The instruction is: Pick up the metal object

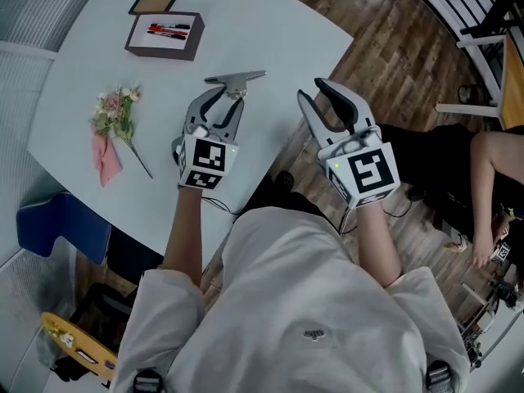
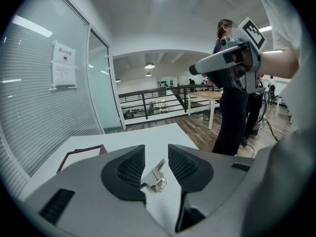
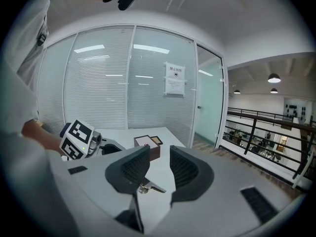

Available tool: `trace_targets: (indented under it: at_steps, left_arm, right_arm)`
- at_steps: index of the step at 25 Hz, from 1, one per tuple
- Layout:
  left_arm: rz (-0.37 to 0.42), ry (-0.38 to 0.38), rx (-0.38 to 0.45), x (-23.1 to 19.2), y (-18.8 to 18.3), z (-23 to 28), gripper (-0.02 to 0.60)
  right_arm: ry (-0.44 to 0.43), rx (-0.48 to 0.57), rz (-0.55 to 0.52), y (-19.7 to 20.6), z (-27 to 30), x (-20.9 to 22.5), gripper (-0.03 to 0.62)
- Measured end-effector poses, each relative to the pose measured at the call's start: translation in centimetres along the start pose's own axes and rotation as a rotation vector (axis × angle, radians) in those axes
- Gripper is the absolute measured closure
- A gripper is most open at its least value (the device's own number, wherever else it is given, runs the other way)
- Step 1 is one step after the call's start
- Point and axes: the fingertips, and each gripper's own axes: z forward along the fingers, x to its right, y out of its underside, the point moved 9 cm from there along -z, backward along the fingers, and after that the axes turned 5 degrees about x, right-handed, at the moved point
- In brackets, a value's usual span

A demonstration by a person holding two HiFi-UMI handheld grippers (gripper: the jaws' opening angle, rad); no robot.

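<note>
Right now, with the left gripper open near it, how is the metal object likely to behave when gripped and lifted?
The metal object looks rigid and thin, so it probably won't bend in the left gripper. Its shiny surface may make it slippery to grip. Lying flat on the smooth table, it could slide rather than roll if nudged.

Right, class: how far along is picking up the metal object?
Done: the left tongs, open, are lined up on the metal object. In hand: the grasp, not yet made; it lies on the table. Left: close and lift. The right tongs hang open, empty.
</note>
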Motion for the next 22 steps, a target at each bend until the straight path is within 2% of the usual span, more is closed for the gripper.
trace_targets:
  at_steps: [4,8,18,22]
  left_arm:
    - [0.042,0.019,-0.026,-0.4,1.1,1.2,0.440]
    - [0.119,0.047,-0.055,-0.2,2.0,2.5,0.439]
    - [0.203,0.100,-0.112,0.2,5.4,4.9,0.438]
    - [0.268,0.123,-0.149,0.7,6.4,5.9,0.439]
  right_arm:
    - [-0.009,-0.007,-0.009,0.2,1.2,-0.2,0.464]
    - [-0.008,-0.020,-0.010,0.4,1.5,-0.1,0.465]
    - [-0.002,-0.056,0.023,2.3,2.2,-0.2,0.468]
    - [-0.001,-0.066,0.030,2.8,2.2,-0.3,0.470]
